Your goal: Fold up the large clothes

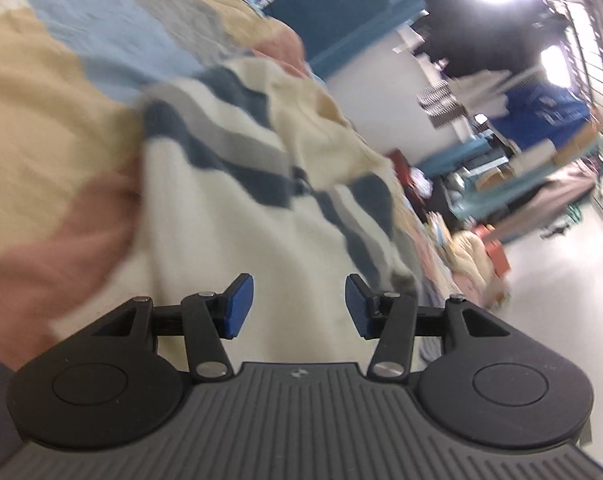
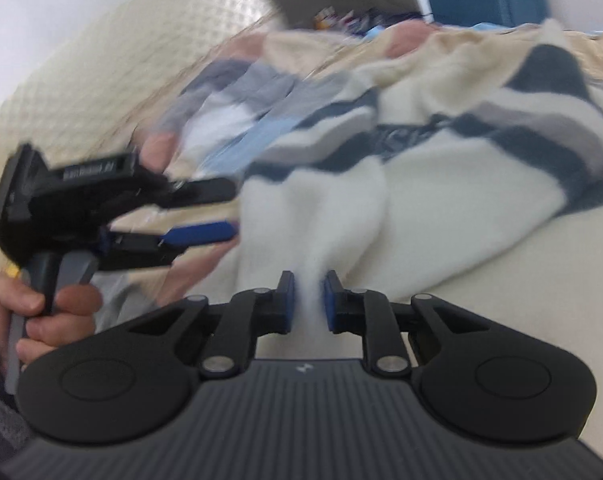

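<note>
A cream sweater with navy and grey stripes lies crumpled on a patchwork bedspread. My left gripper is open and empty just above the sweater's plain cream part. In the right wrist view the sweater spreads ahead, and my right gripper is shut on a bunched cream fold of it. The left gripper also shows there at the left, jaws apart, held by a hand beside the sweater's edge.
The bedspread has tan, blue, grey and pink patches. To the right in the left wrist view are a white floor, teal shelving with boxes and piled clothes. A quilted cream headboard stands behind the bed.
</note>
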`<state>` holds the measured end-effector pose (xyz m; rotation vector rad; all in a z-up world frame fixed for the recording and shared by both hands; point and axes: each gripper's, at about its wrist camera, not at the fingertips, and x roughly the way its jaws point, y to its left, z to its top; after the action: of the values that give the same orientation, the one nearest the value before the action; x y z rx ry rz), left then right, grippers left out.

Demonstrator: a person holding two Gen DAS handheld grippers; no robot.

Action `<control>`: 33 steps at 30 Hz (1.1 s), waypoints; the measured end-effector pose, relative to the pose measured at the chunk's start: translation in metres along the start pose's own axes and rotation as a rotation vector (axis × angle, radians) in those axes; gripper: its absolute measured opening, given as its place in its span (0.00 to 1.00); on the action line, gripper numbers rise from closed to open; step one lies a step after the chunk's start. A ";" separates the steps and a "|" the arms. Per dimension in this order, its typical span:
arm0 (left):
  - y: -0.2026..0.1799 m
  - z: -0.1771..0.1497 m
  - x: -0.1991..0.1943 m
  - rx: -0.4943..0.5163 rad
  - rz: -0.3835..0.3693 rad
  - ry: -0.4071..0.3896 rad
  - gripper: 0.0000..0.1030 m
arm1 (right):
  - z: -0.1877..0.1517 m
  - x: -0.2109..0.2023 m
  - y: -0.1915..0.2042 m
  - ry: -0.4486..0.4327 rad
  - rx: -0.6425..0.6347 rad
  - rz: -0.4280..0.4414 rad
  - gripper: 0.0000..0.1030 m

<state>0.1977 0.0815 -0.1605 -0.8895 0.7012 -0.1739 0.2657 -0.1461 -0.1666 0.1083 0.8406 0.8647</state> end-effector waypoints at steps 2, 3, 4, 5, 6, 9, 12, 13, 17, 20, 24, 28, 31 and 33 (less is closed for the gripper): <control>-0.003 -0.003 0.011 0.020 -0.025 0.034 0.54 | -0.005 0.006 0.004 0.046 -0.018 0.017 0.18; -0.004 -0.004 0.018 0.021 -0.029 0.050 0.54 | -0.006 0.008 0.007 0.064 -0.031 0.022 0.18; -0.002 -0.006 0.024 0.022 -0.024 0.066 0.54 | -0.007 0.010 0.009 0.073 -0.042 0.023 0.19; -0.001 -0.005 0.032 0.026 -0.011 0.082 0.54 | -0.007 0.010 0.011 0.073 -0.042 0.022 0.19; 0.000 -0.007 0.039 0.031 0.015 0.101 0.54 | -0.006 0.009 0.010 0.073 -0.033 0.025 0.19; 0.000 -0.012 0.050 0.067 0.066 0.117 0.45 | -0.007 0.007 0.006 0.080 -0.001 0.030 0.20; -0.007 -0.013 0.053 0.144 0.147 0.100 0.15 | -0.007 0.003 0.004 0.080 0.009 0.029 0.20; -0.008 -0.013 0.052 0.164 0.163 0.092 0.13 | -0.006 0.001 0.004 0.076 0.016 0.033 0.21; -0.008 -0.007 0.039 0.158 0.182 0.037 0.11 | -0.001 -0.016 -0.004 0.018 0.059 0.040 0.26; 0.001 0.000 0.026 0.116 0.204 0.000 0.11 | -0.002 -0.033 -0.016 -0.047 0.143 0.037 0.40; 0.017 0.008 0.019 0.026 0.222 -0.017 0.11 | -0.006 -0.028 -0.030 -0.024 0.223 -0.015 0.42; 0.031 0.013 0.020 -0.048 0.222 -0.008 0.11 | -0.012 -0.004 -0.037 0.078 0.282 0.006 0.42; 0.033 0.014 0.022 -0.057 0.223 -0.003 0.11 | -0.017 0.010 -0.032 0.125 0.278 0.017 0.43; 0.035 0.013 0.021 -0.066 0.220 -0.005 0.12 | -0.018 0.010 -0.028 0.120 0.275 0.032 0.49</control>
<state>0.2172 0.1033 -0.1918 -0.8689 0.7988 0.0481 0.2749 -0.1620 -0.1962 0.3142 1.0707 0.7876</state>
